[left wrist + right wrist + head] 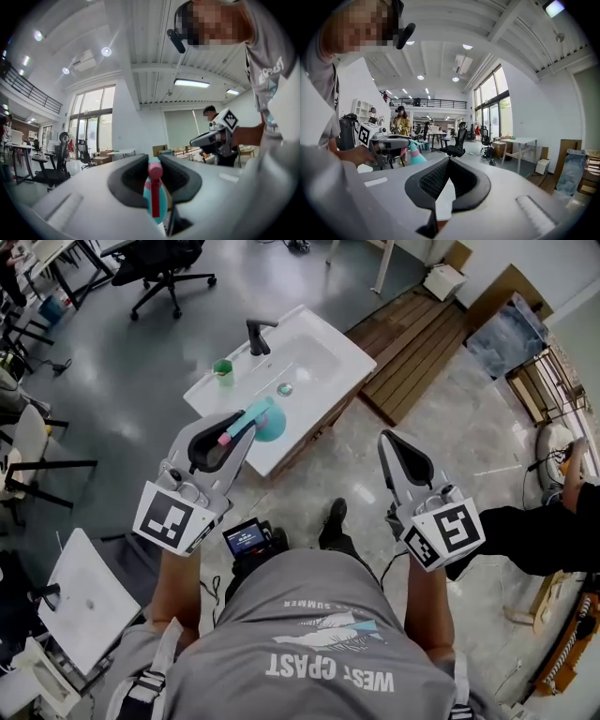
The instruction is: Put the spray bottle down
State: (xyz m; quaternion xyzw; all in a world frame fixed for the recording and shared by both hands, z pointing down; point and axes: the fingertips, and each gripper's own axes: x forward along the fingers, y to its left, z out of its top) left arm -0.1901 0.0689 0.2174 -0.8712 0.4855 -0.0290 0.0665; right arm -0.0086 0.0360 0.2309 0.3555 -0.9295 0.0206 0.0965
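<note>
Currently the person's left forearm (176,589) and right forearm (427,606) reach forward from the bottom of the head view, with the grippers held roughly level and well apart above the grey floor (112,390). At centre left, the left gripper (230,427) is clamped on the neck of the teal plastic spray bottle with a pink trigger (269,422), held in the air with its rounded body overlapping the near edge of the white washbasin unit (328,357). At centre right, the right gripper (389,444) has its jaws pressed together on nothing.
</note>
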